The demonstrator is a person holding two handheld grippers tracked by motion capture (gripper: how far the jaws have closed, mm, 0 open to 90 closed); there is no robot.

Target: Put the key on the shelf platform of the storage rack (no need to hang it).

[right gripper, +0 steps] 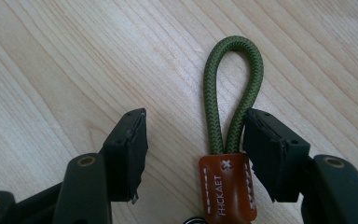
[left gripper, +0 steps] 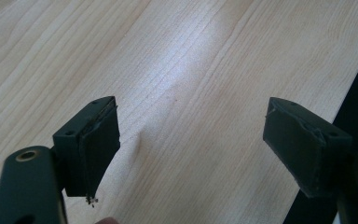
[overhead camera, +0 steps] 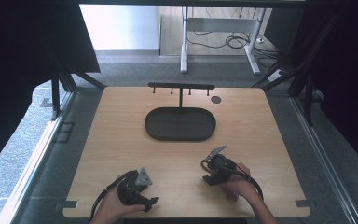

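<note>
A green braided cord loop point(right gripper: 233, 79) with a brown stitched leather tab point(right gripper: 227, 191) lies flat on the wooden table point(overhead camera: 121, 140). My right gripper point(right gripper: 193, 144) stands open around it, the loop lying close against the right-hand jaw and well apart from the other. From above, the right gripper point(overhead camera: 214, 167) sits low over the table's near right part, held by a hand. My left gripper point(left gripper: 191, 149) is open over bare wood near the table's front edge, with nothing between its jaws; in the high view it is the left gripper point(overhead camera: 137, 186) at the near left.
A black oval tray point(overhead camera: 180, 124) sits at the table's middle, with a black T-shaped rack point(overhead camera: 181, 87) of small hooks standing behind it. A small dark disc point(overhead camera: 216, 99) lies at the back right. Dark curtains flank both sides.
</note>
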